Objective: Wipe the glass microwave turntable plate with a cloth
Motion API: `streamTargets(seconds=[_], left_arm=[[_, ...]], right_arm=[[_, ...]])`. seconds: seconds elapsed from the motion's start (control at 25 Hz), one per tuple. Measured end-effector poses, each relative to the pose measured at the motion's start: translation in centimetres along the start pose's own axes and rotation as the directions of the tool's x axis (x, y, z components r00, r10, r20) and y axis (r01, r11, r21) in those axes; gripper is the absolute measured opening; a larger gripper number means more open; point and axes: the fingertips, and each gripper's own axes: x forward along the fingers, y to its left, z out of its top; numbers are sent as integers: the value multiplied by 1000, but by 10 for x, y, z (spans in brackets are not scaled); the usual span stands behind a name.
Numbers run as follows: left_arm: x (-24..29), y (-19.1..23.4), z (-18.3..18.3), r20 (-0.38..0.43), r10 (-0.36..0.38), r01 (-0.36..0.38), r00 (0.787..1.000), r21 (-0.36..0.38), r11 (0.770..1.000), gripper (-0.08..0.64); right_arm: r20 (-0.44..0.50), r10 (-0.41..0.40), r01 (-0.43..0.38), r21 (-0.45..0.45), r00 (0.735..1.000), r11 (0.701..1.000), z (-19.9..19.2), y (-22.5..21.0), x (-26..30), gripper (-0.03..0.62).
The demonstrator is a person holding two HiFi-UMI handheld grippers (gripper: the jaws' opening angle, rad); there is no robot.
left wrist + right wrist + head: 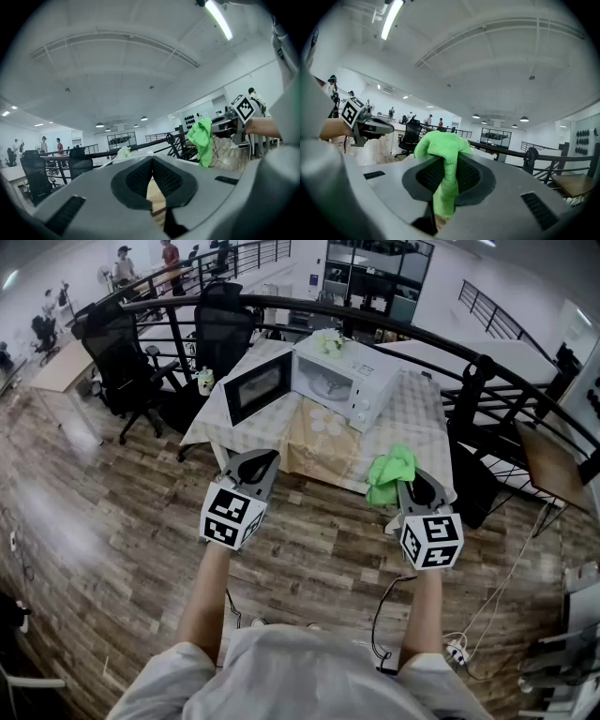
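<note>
A white microwave (349, 381) stands on a table with its door (255, 386) swung open to the left. The glass turntable plate (324, 384) shows faintly inside the cavity. In the head view both grippers are held out over the wooden floor, short of the table. My right gripper (412, 487) is shut on a green cloth (391, 474), which bunches above the jaws and hangs between them (444, 161). My left gripper (264, 459) is shut with nothing in it; in its own view the pads (140, 176) meet at the tip. The cloth (202, 137) also shows there at the right.
The table (417, 423) wears a pale checked cover. A curved black railing (412, 329) runs behind it, with black office chairs (122, 357) to the left. A small bottle (205, 381) stands at the table's left corner. Cables and a power strip (455, 651) lie on the floor at my right.
</note>
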Motion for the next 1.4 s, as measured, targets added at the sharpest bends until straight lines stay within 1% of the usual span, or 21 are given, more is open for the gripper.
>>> streamTargets(seconds=[0.2, 0.36, 0.44, 0.52, 0.6, 0.68, 0.76, 0.84, 0.96, 1.08, 1.16, 1.28, 1.4], left_arm=[[14, -7, 5, -2, -1, 1, 1000, 8, 1000, 14], [25, -16, 2, -11, 8, -8, 1000, -2, 1000, 14], [31, -18, -3, -19, 18, -18, 1000, -6, 1000, 14], [42, -19, -11, -32, 21, -21, 999, -15, 1000, 14], [54, -19, -19, -45, 10, -11, 999, -18, 1000, 14], [68, -11, -26, -47, 1, -2, 999, -12, 1000, 14], [84, 7, -33, -50, 1, -2, 999, -6, 1000, 14], [102, 33, -43, -54, 4, -5, 999, -7, 1000, 14], [135, 84, -58, -58, 9, -9, 998, -3, 1000, 14], [176, 142, -69, -54, -2, 1, 999, -18, 1000, 14], [205, 175, -76, -61, -25, 24, 998, -30, 999, 14], [242, 205, -86, -82, -88, 85, 993, -39, 996, 14], [274, 233, -93, -81, -142, 139, 986, -45, 989, 14]], right_arm=[[4, 19, -19, 6, 1000, 1000, -4, -13, 6, 63], [25, 91, -92, 40, 996, 995, -11, -20, 12, 64], [24, 131, -132, 42, 991, 990, -16, -19, 19, 65], [1, 151, -151, 35, 989, 988, -27, -20, 30, 66], [-33, 146, -145, 20, 989, 989, -38, -25, 44, 66], [-57, 132, -133, -16, 990, 991, -42, -31, 62, 64], [-67, 131, -133, -41, 989, 990, -42, -36, 88, 64], [-67, 136, -139, -45, 988, 989, -40, -36, 119, 64], [-59, 121, -122, -19, 991, 992, -37, -36, 173, 66], [-56, 72, -71, 25, 996, 997, -31, -38, 235, 67], [-68, 37, -33, 62, 997, 998, -28, -41, 277, 66], [-105, 3, 9, 118, 994, 993, -28, -41, 323, 64], [-138, -11, 30, 136, 990, 990, -29, -35, 367, 64]])
